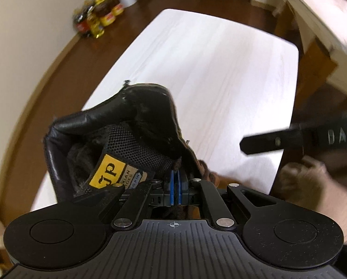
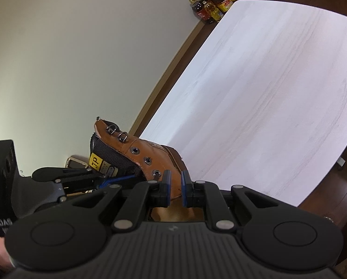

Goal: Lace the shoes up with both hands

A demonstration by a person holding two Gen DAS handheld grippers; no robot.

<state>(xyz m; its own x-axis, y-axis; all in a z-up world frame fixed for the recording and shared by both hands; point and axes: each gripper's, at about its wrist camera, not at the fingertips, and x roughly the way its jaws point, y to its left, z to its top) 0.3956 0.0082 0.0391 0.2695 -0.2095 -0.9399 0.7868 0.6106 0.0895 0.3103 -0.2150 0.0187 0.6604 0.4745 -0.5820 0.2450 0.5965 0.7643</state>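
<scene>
Grippers are set at the boot, lacing barely begun.
Left gripper [image 1: 175,181] is seen pinched shut at the tongue [image 1: 131,148], perhaps on a lace end, which cannot be told; right gripper [image 2: 175,186] is held narrowly parted astride the boot [image 2: 150,153] edge. Eyelets [image 2: 147,160] and hooks [image 2: 122,136] are left empty. Beyond, the table [image 2: 266,81] is seen.

1. Left gripper [image 1: 175,181] is pinched tight, blue pads together, right at the boot [image 1: 117,139] tongue's edge.
2. Boot sits on the white table [image 1: 208,69], yellow label [image 1: 107,171] showing.
3. Right gripper [image 1: 250,145] pokes in blurry from the right, well clear of the boot.
4. Bottles [image 1: 99,16] on the floor by the wall.
</scene>
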